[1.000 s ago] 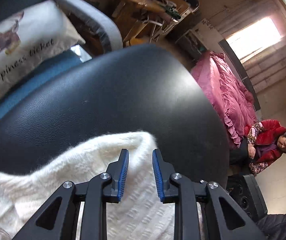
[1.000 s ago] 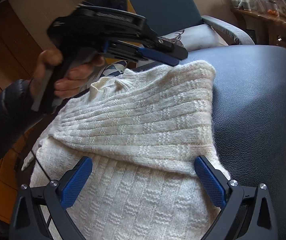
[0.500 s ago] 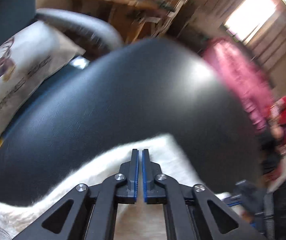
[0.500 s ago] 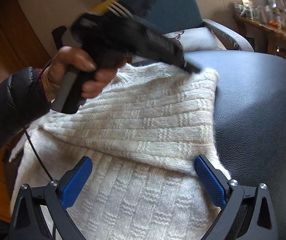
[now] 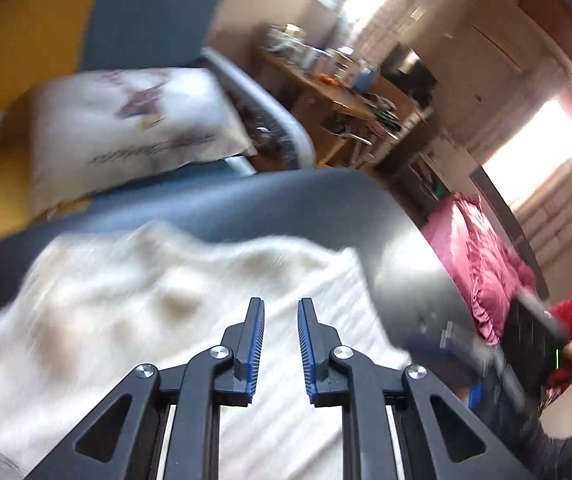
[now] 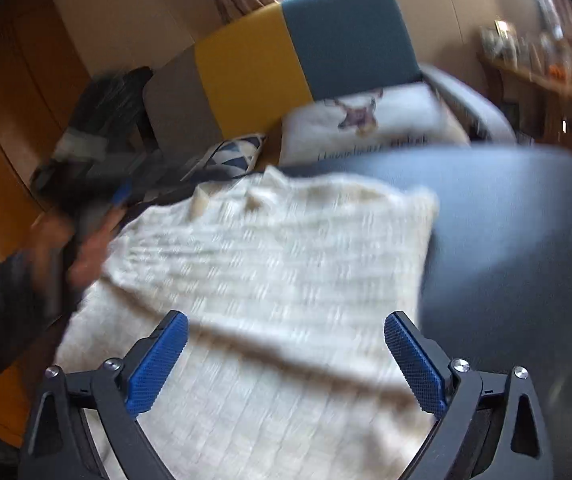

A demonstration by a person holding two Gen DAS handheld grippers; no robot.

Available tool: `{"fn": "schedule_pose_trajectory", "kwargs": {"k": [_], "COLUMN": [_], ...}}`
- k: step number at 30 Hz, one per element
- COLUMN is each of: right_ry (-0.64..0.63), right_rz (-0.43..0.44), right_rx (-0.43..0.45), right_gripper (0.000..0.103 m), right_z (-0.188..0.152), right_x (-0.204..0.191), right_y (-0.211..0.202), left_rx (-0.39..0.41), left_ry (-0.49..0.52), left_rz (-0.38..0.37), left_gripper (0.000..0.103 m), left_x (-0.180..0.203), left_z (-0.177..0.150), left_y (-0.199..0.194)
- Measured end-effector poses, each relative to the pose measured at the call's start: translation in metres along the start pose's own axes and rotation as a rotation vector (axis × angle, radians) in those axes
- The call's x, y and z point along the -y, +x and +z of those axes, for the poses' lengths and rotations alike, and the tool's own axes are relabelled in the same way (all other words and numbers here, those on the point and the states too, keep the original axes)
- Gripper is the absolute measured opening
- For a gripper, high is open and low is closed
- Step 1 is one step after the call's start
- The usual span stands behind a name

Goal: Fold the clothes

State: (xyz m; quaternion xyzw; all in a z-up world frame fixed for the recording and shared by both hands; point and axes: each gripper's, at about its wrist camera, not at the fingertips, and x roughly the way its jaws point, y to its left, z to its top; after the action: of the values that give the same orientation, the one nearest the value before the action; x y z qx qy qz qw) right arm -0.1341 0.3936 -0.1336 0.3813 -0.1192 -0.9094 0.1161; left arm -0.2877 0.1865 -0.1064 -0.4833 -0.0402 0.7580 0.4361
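Blue-padded jaws of my left tool (image 5: pixel 280 344) stand slightly apart, having just been opening, with nothing between them; they hover over the white sweater (image 5: pixel 189 320). My right tool (image 6: pixel 286 364) hangs wide open above the sweater's near half, pads clear of the knit. The sweater lies folded once on the black tabletop (image 6: pixel 526 240), its fold edge running across between my right jaws. It looks soft, light and fuzzy, likely to sag and stretch, so I judge pinching a doubled edge or corner beats grabbing a single layer.
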Motion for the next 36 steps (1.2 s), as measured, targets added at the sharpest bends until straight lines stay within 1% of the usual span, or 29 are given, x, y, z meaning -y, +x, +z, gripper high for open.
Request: {"fn": "schedule_pose_trajectory", "kwargs": {"k": [2,4,6,8,9,11,14,15,16,18,20,22,23,24,26,27,28,30,32,33,34,36], "right_ry": [-0.021,-0.024,0.016,0.068,0.088,0.06,-0.017,-0.024,-0.015,0.02,0.043,0.065,0.079,0.098,0.129,0.14,0.14,0.117,0.116,0.115,0.113,0.1], "right_rz": [0.018,0.018,-0.024,-0.098,-0.125,-0.141,-0.199,-0.203,-0.197,-0.154,-0.078,0.009,0.036,0.035,0.004,-0.028,-0.071,-0.112,-0.152,-0.172,-0.178,-0.128], "right_rx": [-0.019,-0.05,-0.099,-0.152,-0.166,-0.156,-0.208,-0.215,-0.206,-0.166,-0.139,-0.147,-0.16,-0.18,-0.233,-0.264,-0.277,-0.234,-0.24,-0.243,-0.239,-0.206], "right_gripper": [0.1,0.1,0.1,0.1,0.102,0.103,0.103,0.103,0.103,0.103,0.103,0.103,0.103,0.103,0.103,0.102,0.103,0.103,0.103,0.103,0.103,0.103], "right_z": [0.018,0.034,0.049,0.056,0.058,0.059,0.059,0.06,0.061,0.062,0.059,0.05,0.043,0.035,0.015,0.005,-0.003,-0.009,-0.008,-0.007,-0.007,-0.008], "right_x": [0.004,0.011,0.026,0.043,0.052,0.051,0.038,0.036,0.034,0.031,0.024,0.015,0.011,0.008,0.007,0.008,0.008,0.002,-0.007,-0.012,-0.018,-0.039], "right_y": [0.016,0.039,0.066,0.091,0.099,0.102,0.105,0.101,0.093,0.071,0.05,0.037,0.034,0.034,0.041,0.046,0.05,0.049,0.048,0.048,0.046,0.038], "left_rx": [0.015,0.025,0.035,0.028,0.024,0.036,0.05,0.062,0.077,0.112,0.151,0.166,0.163,0.141,0.076,0.073,0.091,0.099,0.116,0.142,0.172,0.231], "left_ry": [-0.05,-0.101,-0.145,-0.18,-0.197,-0.229,-0.233,-0.227,-0.221,-0.207,-0.199,-0.217,-0.233,-0.25,-0.294,-0.318,-0.327,-0.372,-0.428,-0.448,-0.468,-0.526], "left_rz": [0.053,0.112,0.176,0.22,0.241,0.226,0.248,0.249,0.247,0.242,0.242,0.243,0.248,0.278,0.354,0.342,0.321,0.3,0.273,0.253,0.232,0.191], "left_gripper": [0.016,0.016,0.016,0.014,0.006,0.006,0.006,0.011,0.017,0.017,0.018,0.018,0.018,0.018,0.018,0.017,0.018,0.017,0.017,0.017,0.017,0.018], "left_x": [-0.023,-0.045,-0.067,-0.086,-0.095,-0.104,-0.099,-0.093,-0.087,-0.074,-0.066,-0.066,-0.069,-0.075,-0.09,-0.097,-0.101,-0.105,-0.105,-0.105,-0.104,-0.105], "left_z": [-0.024,-0.047,-0.067,-0.083,-0.091,-0.099,-0.1,-0.101,-0.101,-0.104,-0.107,-0.115,-0.118,-0.122,-0.13,-0.134,-0.137,-0.139,-0.142,-0.147,-0.154,-0.172], "left_y": [-0.021,-0.04,-0.056,-0.061,-0.062,-0.065,-0.067,-0.071,-0.075,-0.086,-0.1,-0.11,-0.11,-0.107,-0.097,-0.094,-0.096,-0.1,-0.107,-0.117,-0.128,-0.154]}}
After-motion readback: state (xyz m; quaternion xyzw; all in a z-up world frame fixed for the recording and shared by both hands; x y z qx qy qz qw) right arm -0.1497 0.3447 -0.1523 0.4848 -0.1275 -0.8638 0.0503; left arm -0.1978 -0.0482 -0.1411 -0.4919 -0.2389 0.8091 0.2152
